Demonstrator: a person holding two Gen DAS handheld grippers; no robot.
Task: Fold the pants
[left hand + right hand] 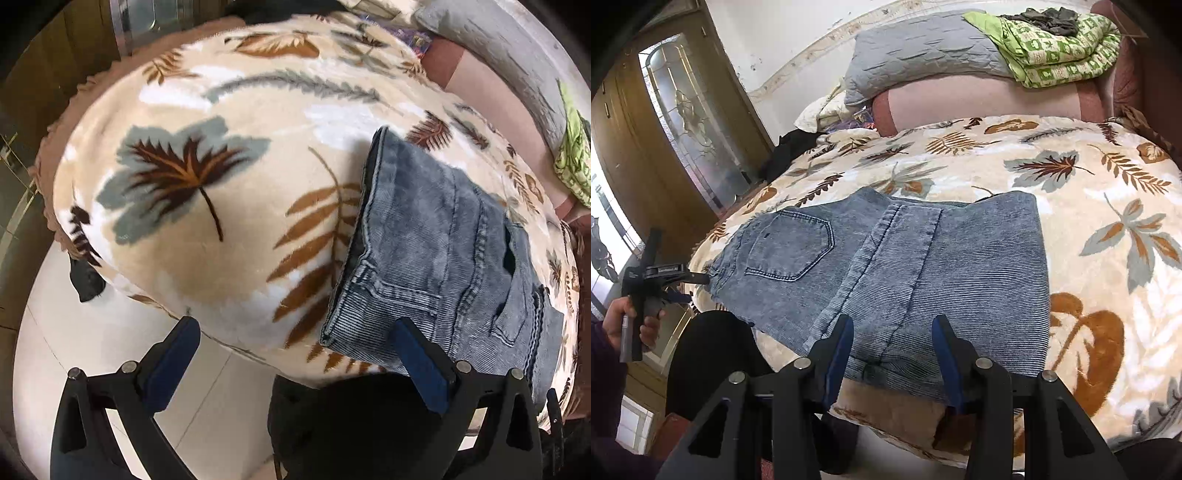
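Note:
Blue-grey jeans [894, 266] lie folded on a bed with a cream leaf-print blanket [1089, 206], back pocket facing up at the left. In the left wrist view the jeans [436, 254] lie at the right, waistband toward me. My left gripper [295, 347] is open and empty, its right finger [421, 362] over the waistband corner, its left finger [173, 354] over the floor. It also shows in the right wrist view [650, 280], held in a hand beside the jeans' left edge. My right gripper [892, 343] is open, its fingers on either side of the jeans' near edge.
A grey pillow [923, 55] and a green patterned quilt [1060, 48] lie on a pink headboard cushion [979, 103] at the back. A wooden wardrobe with a glass door [687, 122] stands at the left. White tiled floor [92, 350] lies below the bed edge.

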